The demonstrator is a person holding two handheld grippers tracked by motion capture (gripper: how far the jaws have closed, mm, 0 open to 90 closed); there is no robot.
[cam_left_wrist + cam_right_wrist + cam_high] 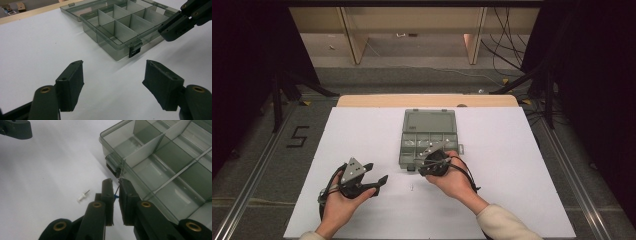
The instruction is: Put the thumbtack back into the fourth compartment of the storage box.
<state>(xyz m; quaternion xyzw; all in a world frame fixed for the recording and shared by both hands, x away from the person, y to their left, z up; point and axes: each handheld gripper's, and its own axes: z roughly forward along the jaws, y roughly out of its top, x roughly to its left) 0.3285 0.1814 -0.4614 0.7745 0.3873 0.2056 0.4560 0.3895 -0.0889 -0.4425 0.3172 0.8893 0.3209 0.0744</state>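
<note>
A white table (512, 165) holds one open, clear grey compartment box (428, 142) near its middle, with bare surface all around. The right gripper (115, 185) hovers at the box's near edge, beside a front latch (113, 167), its jaws clamped on a blue pushpin (116, 195). One white pushpin (82, 196) lies loose just beside it. The left gripper (113, 83) rests well left, jaws wide apart and empty.

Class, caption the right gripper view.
Right gripper pinching a blue pin beside the clear divided plastic box; white pushpin lies nearby.
</note>
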